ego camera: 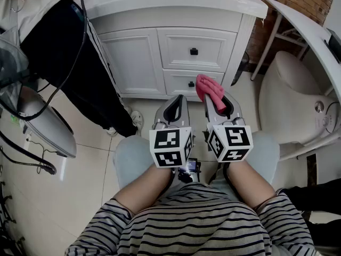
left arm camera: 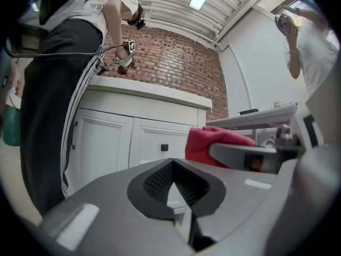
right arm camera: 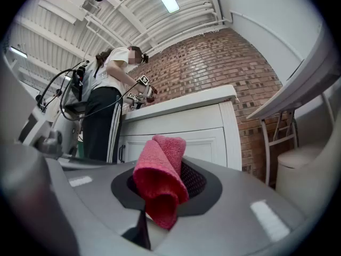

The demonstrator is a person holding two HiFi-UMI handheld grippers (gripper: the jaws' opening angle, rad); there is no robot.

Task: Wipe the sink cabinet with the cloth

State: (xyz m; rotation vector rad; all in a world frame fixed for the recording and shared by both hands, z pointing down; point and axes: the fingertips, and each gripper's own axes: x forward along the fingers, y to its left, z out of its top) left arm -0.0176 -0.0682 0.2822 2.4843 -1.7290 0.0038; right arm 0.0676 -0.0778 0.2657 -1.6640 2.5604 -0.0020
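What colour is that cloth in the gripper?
Pinkish red. The cloth shows best in the right gripper view.

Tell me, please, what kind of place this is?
Most likely a bathroom, perhaps a mock-up in a test hall: a white sink cabinet with drawers, what looks like a toilet beside it, a tiled floor. The brick wall and open-beam ceiling hint at a hall.

no words, numbers or brand names can be read on anything. the only printed signs are black-and-white square markers, without letters, on the cube [ego camera: 171, 147] of the left gripper [ego camera: 177, 101] and the cube [ego camera: 230, 143] of the right gripper [ego camera: 219, 101].
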